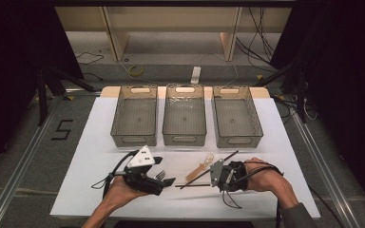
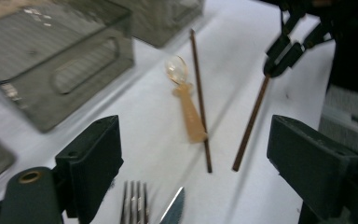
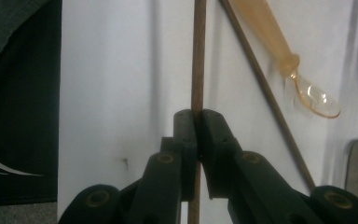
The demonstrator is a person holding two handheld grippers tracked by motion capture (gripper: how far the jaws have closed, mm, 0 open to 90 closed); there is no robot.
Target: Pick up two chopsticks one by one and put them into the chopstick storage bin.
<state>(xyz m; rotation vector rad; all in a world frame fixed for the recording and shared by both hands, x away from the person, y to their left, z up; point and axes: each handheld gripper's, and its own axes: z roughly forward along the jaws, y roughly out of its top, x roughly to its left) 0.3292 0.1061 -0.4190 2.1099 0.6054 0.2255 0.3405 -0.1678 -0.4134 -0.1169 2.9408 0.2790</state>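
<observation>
Desk: a white-topped desk (image 1: 95, 142) carries three grey bins along its far side and cutlery on its near part.
Bins: left bin (image 1: 135, 115), middle bin (image 1: 185, 114) and right bin (image 1: 236, 116) stand side by side in a row, apart from one another; nothing can be made out inside them.
Right gripper: the right gripper (image 3: 198, 122) is at the near right of the desk, held in the person's right hand (image 1: 261, 175) and pointing left.
Right fingers: closed tight on a brown chopstick (image 3: 198, 56), pinching it partway along its length; in the high view this held chopstick (image 1: 192, 185) runs leftward, just above or on the desk surface, I cannot tell which.
Second chopstick: a darker chopstick (image 2: 200, 98) lies free on the desk, slanting from near left to far right, just beside the held one.
Spoon: an amber plastic spoon (image 2: 185, 100) with a clear bowl lies on the desk alongside the free chopstick, its bowl toward the bins.
Left gripper: the left gripper (image 2: 193, 158) is at the near left-centre, held in the person's left hand (image 1: 119, 190).
Left fingers: spread wide apart, holding nothing.
Fork and knife: a metal fork (image 2: 134, 203) and a knife tip (image 2: 173, 211) lie on the desk between the left fingers, side by side.
</observation>
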